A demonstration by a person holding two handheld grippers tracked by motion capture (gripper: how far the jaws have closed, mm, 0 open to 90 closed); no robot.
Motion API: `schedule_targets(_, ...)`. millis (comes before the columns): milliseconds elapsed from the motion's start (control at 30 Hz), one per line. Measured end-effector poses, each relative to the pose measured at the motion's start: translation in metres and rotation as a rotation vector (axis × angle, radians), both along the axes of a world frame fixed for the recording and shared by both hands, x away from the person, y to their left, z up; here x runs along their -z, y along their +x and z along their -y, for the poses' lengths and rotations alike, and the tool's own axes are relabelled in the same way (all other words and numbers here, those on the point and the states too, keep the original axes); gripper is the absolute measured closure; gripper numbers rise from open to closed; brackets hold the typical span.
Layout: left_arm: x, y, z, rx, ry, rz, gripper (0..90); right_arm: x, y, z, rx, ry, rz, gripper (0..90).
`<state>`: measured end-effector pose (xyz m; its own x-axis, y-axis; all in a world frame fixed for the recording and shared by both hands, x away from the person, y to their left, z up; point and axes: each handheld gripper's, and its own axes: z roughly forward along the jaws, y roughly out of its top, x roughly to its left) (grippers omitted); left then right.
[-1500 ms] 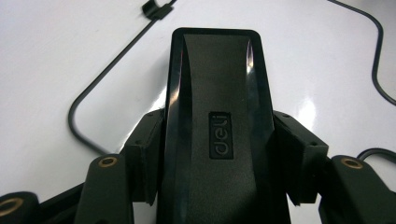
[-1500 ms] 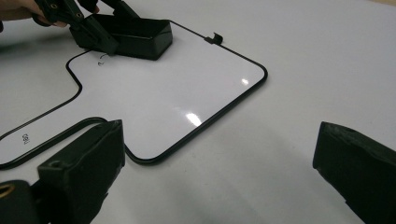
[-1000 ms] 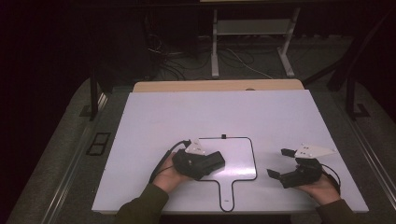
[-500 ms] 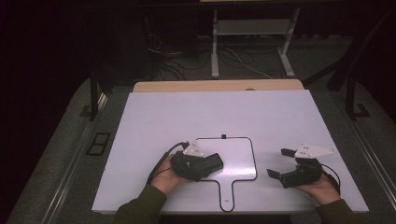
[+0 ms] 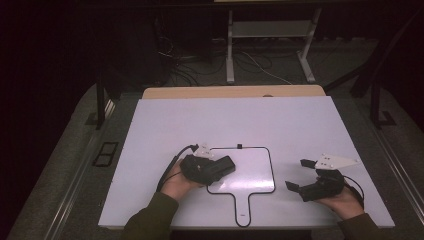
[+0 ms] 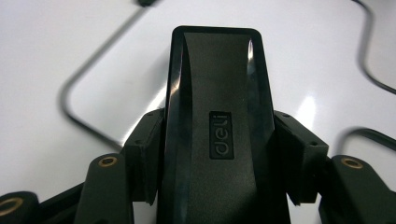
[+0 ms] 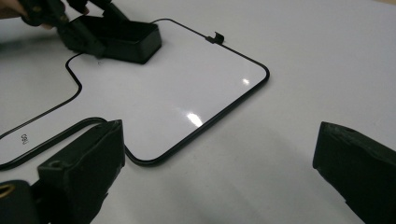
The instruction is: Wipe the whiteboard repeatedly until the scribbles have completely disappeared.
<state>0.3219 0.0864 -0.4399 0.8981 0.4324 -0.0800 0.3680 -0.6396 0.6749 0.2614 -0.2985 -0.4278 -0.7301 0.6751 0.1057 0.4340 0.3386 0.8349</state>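
I have the left gripper clamped on a black whiteboard eraser, its fingers pressing both long sides, and the eraser sits on the near-left part of a small handled whiteboard that lies flat near the middle of the table. The right gripper hovers to the right of the board with its fingers spread wide and nothing between them.

My main worry is the board itself: nothing pins it down, so if I push the eraser sideways I judge the board may slide or spin with it rather than get wiped. The thin black frame is another catch point; running the eraser's leading edge into it, or into the small clip on the far edge, could tip the eraser in the grip. The left cable trails near the board's left side and could drag across it.

Room is generous: bare table far and right, while the near table edge is close to my hands and the board's handle.
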Motion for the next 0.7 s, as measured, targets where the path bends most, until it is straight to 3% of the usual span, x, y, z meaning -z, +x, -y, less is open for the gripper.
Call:
schedule_targets(167,-0.001,-0.022,0.009,0.072,-0.003,-0.018,39.3,0.000,0.000,0.000,-0.003,-0.002,0.000,1.3)
schedule_targets(233,-0.001,-0.023,0.012,0.089,0.006,-0.005,39.2,0.000,0.000,-0.001,-0.003,0.000,0.004,1.3)
schedule_targets(300,-0.001,-0.016,0.010,0.058,0.015,0.017,39.3,0.000,0.000,-0.001,-0.002,0.001,0.004,1.3)
schedule_targets(500,0.001,0.012,-0.005,-0.045,-0.001,0.010,39.3,0.000,0.000,0.000,0.000,0.002,0.002,1.3)
schedule_targets(700,0.000,-0.005,0.003,0.013,0.008,0.011,39.3,0.000,0.000,0.000,0.000,0.001,0.001,1.3)
